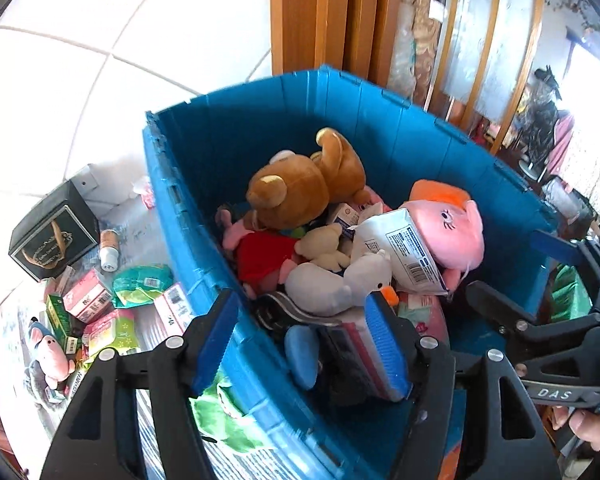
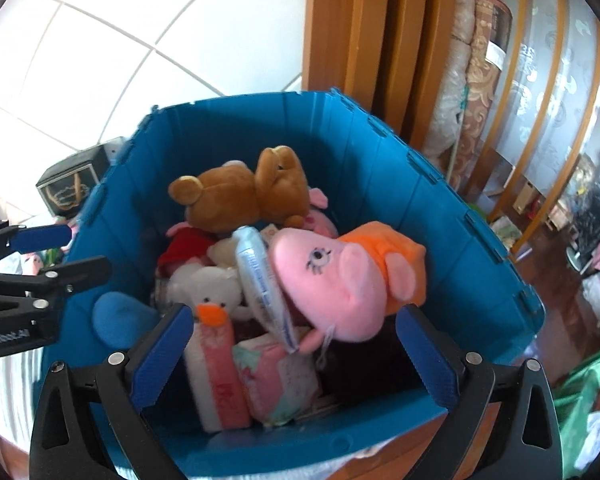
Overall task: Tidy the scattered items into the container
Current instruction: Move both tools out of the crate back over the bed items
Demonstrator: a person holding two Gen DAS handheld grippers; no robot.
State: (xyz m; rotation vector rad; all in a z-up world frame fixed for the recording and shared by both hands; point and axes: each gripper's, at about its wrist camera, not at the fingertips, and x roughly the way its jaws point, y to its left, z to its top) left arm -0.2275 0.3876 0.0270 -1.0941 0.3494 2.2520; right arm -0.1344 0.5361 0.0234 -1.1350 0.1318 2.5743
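A blue plastic bin (image 1: pixel 188 184) (image 2: pixel 380 168) holds a brown bear plush (image 1: pixel 304 184) (image 2: pixel 240 196), a pink pig plush (image 1: pixel 448 232) (image 2: pixel 340 280), a white duck plush (image 1: pixel 340 280) (image 2: pixel 210 292), a white packet (image 1: pixel 400 248) and pink tissue packs (image 2: pixel 276 384). My left gripper (image 1: pixel 300 344) is open and empty, straddling the bin's near left wall. My right gripper (image 2: pixel 296 352) is open and empty above the bin's near rim. Scattered items lie left of the bin: a green pouch (image 1: pixel 140 284), pink and green boxes (image 1: pixel 86 294), a small bottle (image 1: pixel 109 248), a pink plush (image 1: pixel 50 354).
A black box (image 1: pixel 54 232) (image 2: pixel 70 188) stands on the table left of the bin. White tiled wall lies behind. A wooden door frame (image 1: pixel 320 16) (image 2: pixel 364 28) and rolled rugs (image 2: pixel 476 80) stand behind the bin. The right gripper shows in the left wrist view (image 1: pixel 540 288).
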